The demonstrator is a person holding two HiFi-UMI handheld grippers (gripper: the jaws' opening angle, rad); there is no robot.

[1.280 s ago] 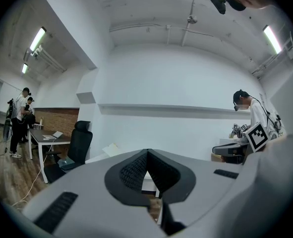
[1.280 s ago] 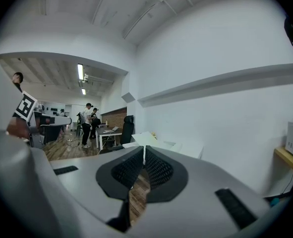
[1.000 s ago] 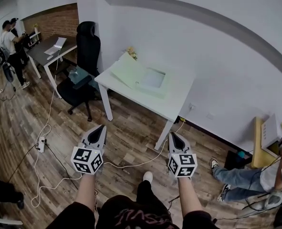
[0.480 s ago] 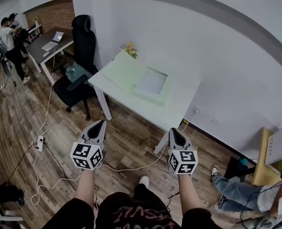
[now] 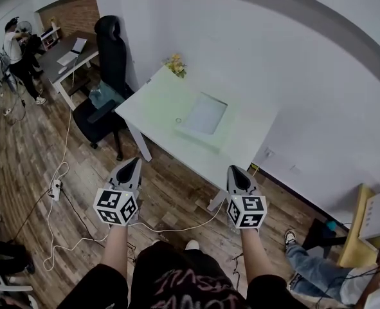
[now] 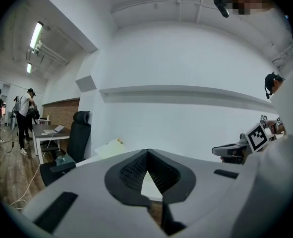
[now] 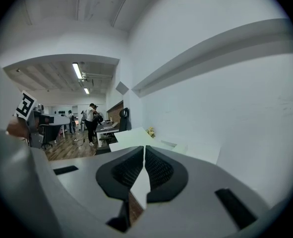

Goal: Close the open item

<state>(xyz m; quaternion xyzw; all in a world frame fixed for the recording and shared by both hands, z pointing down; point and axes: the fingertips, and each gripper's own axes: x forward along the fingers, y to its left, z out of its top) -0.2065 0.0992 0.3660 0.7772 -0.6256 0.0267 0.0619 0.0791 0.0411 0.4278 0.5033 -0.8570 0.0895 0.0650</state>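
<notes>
— Which step are you on?

— I'm only approaching. I'm holding the left gripper (image 5: 136, 161) and the right gripper (image 5: 232, 168) out over the wooden floor (image 5: 177, 185), well short of the worktop (image 5: 257, 137). Both pairs of jaws are sitting together with nothing between them.

— And the thing you're closing?

— The pale green box (image 5: 204, 116) is lying open in the middle of the worktop. What I'm taking for its lid (image 5: 159, 100) is lying folded back flat toward the flowers (image 5: 174, 64).

— What is the next move asking of you?

— I'm judging that I'm needing to walk in first. Then I'm reaching one gripper to the lid's free edge and swinging it over the box. That thin edge is probably calling for parted jaws, while the other gripper is steadying the box.
</notes>
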